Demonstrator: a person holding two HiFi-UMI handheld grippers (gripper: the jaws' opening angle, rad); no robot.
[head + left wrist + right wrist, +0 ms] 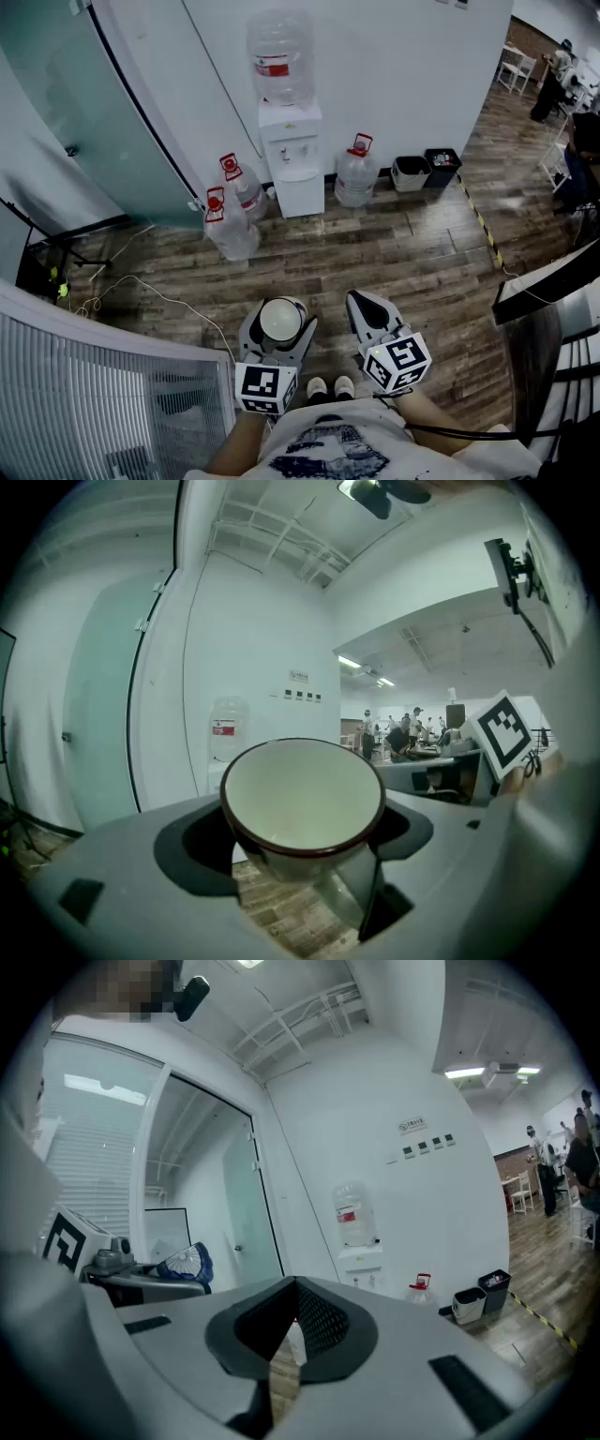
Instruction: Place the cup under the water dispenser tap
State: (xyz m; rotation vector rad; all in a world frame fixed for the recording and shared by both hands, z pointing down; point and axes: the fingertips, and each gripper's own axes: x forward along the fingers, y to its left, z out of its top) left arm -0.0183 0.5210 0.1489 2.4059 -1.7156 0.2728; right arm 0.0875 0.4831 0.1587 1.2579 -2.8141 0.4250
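Observation:
A white cup with a dark rim (280, 319) sits between the jaws of my left gripper (279, 326), which is shut on it and holds it above the wooden floor. In the left gripper view the cup (302, 794) fills the gap between the jaws, its mouth tilted toward the camera, and the left gripper (302, 847) hugs its sides. My right gripper (369, 313) is beside it, shut and empty; its tips meet in the right gripper view (294, 1309). The white water dispenser (291, 157), with a bottle on top, stands against the far wall, well ahead of both grippers.
Spare water bottles (231, 228) (356, 175) stand on either side of the dispenser. Two bins (411, 172) sit to its right. A glass partition (103, 112) runs along the left, with a cable (141, 286) on the floor. Yellow-black tape (483, 225) and a dark desk (539, 337) lie to the right.

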